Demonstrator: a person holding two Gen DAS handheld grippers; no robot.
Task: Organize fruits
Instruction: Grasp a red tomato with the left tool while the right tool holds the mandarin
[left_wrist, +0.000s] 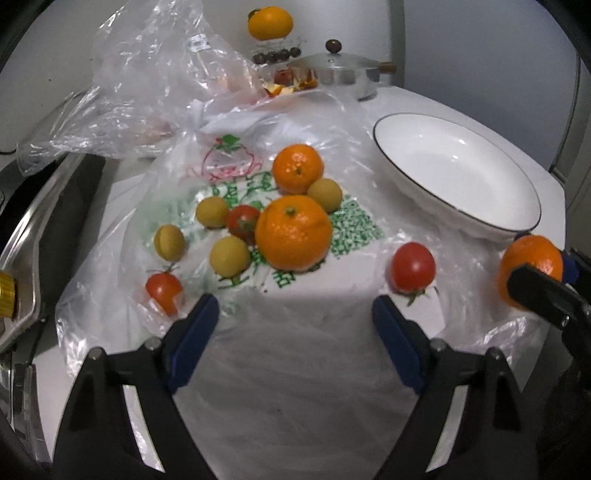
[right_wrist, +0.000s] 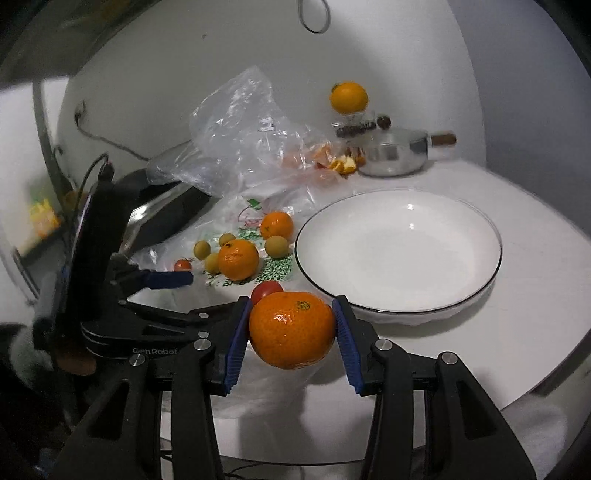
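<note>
- The right gripper (right_wrist: 291, 328) has its fingers clamped on a mandarin (right_wrist: 291, 330) near the table's front edge; carry it over the white bowl's (right_wrist: 480, 295) rim before letting go.
- The left gripper (left_wrist: 295, 317) hangs with fingers apart and empty over the plastic bag (left_wrist: 122, 229) (loose fruit beyond).

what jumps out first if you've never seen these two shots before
The mandarin clamped between the right gripper's blue pads fills the foreground, just short of the empty white bowl. Left of the bowl, loose fruit lies on a flattened plastic bag: two more mandarins, small yellow fruits and red tomatoes. The left gripper hovers open over the bag, nothing between its pads.
</note>
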